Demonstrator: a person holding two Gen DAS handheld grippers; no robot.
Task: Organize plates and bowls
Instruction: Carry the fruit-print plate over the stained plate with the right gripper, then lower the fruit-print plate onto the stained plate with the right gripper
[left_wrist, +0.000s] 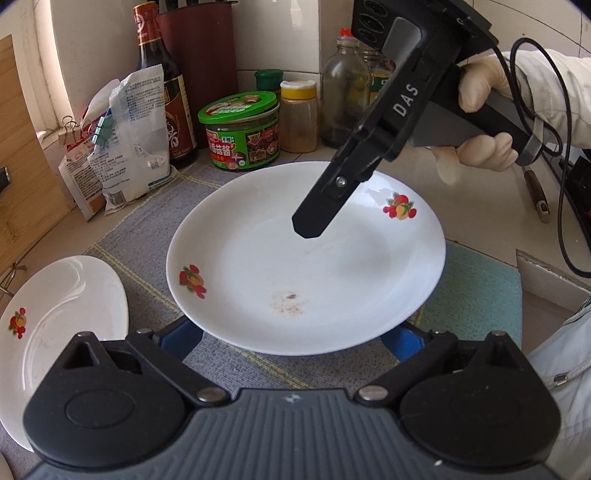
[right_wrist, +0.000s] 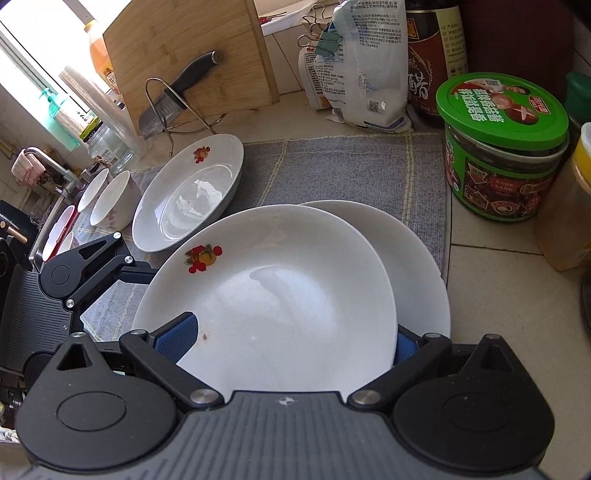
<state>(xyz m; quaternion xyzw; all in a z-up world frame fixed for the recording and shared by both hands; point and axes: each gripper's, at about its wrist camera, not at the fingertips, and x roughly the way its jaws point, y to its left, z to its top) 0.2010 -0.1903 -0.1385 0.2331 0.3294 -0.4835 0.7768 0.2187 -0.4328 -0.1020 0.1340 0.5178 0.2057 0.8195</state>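
A: How did the tongs stand?

B: The right gripper (right_wrist: 288, 332) straddled the upper fruit-print plate (right_wrist: 280, 280), blue pads spread; the left gripper (left_wrist: 295, 343) sat wide beneath it.

A: Handling?

B: Glazed, stiff, probably slippery and breakable; I'd pinch the near rim. Another plate (right_wrist: 417, 258) lay underneath.

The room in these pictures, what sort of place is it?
Most likely a home kitchen counter. A knife rests on a rack by a wooden cutting board, sauce bottles and jars line the tiled wall, and a sink tap shows beside white plates.
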